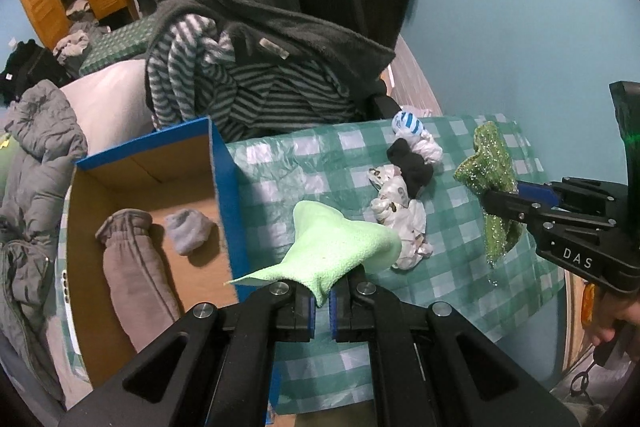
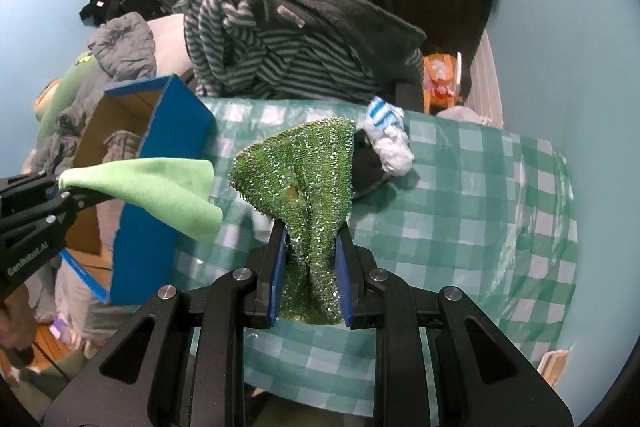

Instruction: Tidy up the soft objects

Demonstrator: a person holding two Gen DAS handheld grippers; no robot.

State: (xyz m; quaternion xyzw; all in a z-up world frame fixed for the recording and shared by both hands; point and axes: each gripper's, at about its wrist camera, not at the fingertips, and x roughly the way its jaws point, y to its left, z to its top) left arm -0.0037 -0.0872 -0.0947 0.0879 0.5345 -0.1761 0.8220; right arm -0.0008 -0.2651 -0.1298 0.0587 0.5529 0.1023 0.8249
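Two cloths pinched: my left gripper (image 1: 322, 311) clamps the pale cloth (image 1: 336, 247), my right gripper (image 2: 311, 279) the glittery cloth (image 2: 304, 167). I'd carry both left over the box (image 1: 224, 163) before letting go.

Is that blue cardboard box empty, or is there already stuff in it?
Not empty. The open blue cardboard box already holds a brownish-grey sweatpants leg and a small grey balled sock on its floor.

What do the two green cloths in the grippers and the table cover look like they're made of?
Pale green cloth: likely fleece or microfibre, matte and fuzzy. Dark green cloth: probably a metallic-thread scrubbing cloth, with glittering loops. Checked table cover: seemingly thin plastic sheet, glossy and wrinkled.
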